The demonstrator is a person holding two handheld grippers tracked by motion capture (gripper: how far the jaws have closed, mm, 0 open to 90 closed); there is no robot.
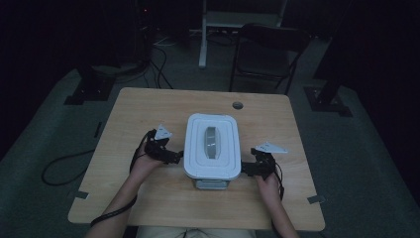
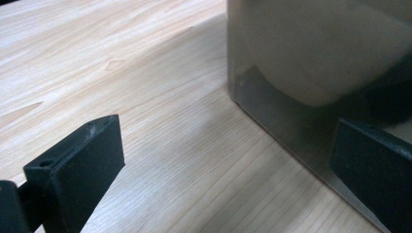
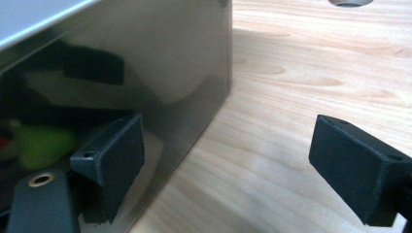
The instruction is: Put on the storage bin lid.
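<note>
Flanking a lidded storage box [image 1: 210, 148] near the front middle of the wooden table [image 1: 148, 106], one hand to each long side, presumably to steady or lift it from both flanks at once. Resting low on the table, the left tool [image 1: 174, 157] points inward at the box's left wall, the right tool [image 1: 246, 168] at its right wall.

Seen along the left tool [image 2: 228, 170]: jaws spread wide, nothing pinched; one finger [image 2: 82, 165] over bare wood, the other up against the smoky translucent wall [image 2: 291, 73] of the box, contact likely but not certain. Seen along the right tool [image 3: 228, 165]: jaws likewise at full spread, gripping nothing; one finger [image 3: 114, 160] close against the glossy side of the box [image 3: 145, 58], the other [image 3: 354, 165] out over open table. Pale rounded contents and something green [image 3: 41, 143] showing dimly through that wall.

Sitting flat farther up, a white lid [image 1: 210, 124] with a grey recessed handle [image 1: 211, 143], apparently shut. Beyond the box, a round cable hole [image 1: 237, 105] near the table's far edge; behind that, a dark chair [image 1: 270, 52] on the floor.
</note>
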